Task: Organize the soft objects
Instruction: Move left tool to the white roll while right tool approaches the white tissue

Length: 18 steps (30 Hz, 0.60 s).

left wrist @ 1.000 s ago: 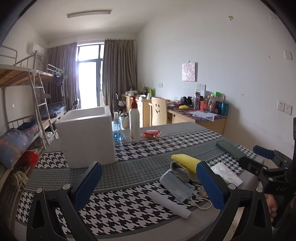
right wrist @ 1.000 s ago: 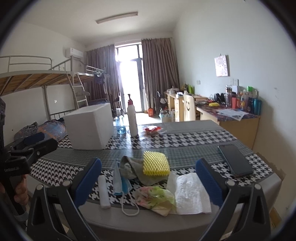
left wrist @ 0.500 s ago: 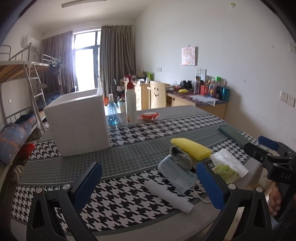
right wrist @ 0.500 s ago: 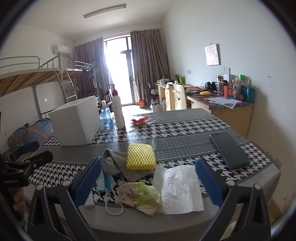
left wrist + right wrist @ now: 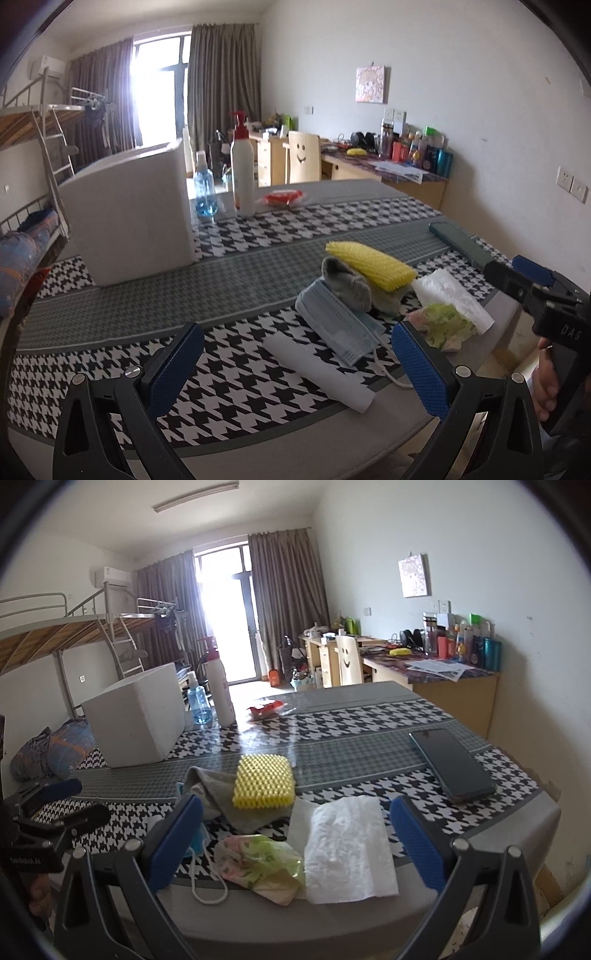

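Observation:
A pile of soft things lies near the table's front edge: a yellow sponge [image 5: 371, 263] [image 5: 264, 781] on a grey cloth [image 5: 347, 282] [image 5: 221, 797], a blue face mask [image 5: 338, 323], a white rolled cloth [image 5: 317, 367], a green patterned bag [image 5: 445, 324] [image 5: 260, 862] and a white paper towel [image 5: 452, 297] [image 5: 347, 845]. My left gripper [image 5: 295, 369] is open and empty, just before the rolled cloth. My right gripper [image 5: 295, 845] is open and empty, over the bag and the paper towel.
A white foam box [image 5: 129, 210] [image 5: 138, 716] stands at the back left. Beside it are a white pump bottle [image 5: 242, 173], a blue bottle [image 5: 204, 194] and a red packet [image 5: 284, 197]. A dark phone [image 5: 450, 762] lies at the right edge.
Both grippers have come closer to the pile and lower toward the table. Both stay open and empty. The objects have not moved.

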Each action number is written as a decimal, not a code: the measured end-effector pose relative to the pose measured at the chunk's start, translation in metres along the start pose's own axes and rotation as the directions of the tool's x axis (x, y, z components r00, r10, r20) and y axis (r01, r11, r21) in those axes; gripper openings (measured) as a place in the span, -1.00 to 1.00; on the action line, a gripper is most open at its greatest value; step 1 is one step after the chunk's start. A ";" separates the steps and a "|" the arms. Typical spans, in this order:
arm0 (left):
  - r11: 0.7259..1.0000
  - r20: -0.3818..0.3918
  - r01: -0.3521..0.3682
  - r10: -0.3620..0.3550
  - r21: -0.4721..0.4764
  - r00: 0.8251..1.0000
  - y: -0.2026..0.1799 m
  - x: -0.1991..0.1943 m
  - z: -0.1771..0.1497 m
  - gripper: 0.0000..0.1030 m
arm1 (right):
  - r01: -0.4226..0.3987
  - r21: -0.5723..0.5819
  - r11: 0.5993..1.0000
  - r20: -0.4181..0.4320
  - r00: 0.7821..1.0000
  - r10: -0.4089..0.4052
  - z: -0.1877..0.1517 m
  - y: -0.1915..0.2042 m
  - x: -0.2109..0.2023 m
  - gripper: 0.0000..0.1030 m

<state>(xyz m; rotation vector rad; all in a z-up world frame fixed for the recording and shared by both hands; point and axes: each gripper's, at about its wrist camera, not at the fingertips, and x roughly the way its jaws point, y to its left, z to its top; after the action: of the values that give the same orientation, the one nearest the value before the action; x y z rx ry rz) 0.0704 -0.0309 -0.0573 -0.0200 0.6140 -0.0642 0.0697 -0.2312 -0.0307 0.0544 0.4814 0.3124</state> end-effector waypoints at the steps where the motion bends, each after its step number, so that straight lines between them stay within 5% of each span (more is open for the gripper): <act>1: 1.000 -0.011 -0.003 0.003 -0.002 1.000 -0.001 0.003 -0.001 0.97 | 0.006 0.007 1.000 -0.003 1.000 -0.006 0.000 -0.001 0.001 0.99; 12: 0.999 -0.120 0.027 -0.032 -0.040 0.992 -0.005 0.030 -0.009 0.84 | 0.038 0.058 0.998 -0.024 0.999 -0.037 -0.001 -0.015 0.007 0.99; 18: 0.997 -0.195 0.013 -0.027 -0.077 0.980 -0.002 0.046 -0.017 0.53 | 0.053 0.052 0.997 -0.026 0.998 -0.052 -0.004 -0.017 0.010 0.99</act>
<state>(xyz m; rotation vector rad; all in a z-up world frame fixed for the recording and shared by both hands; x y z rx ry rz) 0.0986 -0.0363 -0.0975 -0.0936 0.8130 -0.0630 0.0813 -0.2438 -0.0410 0.0889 0.5143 0.2495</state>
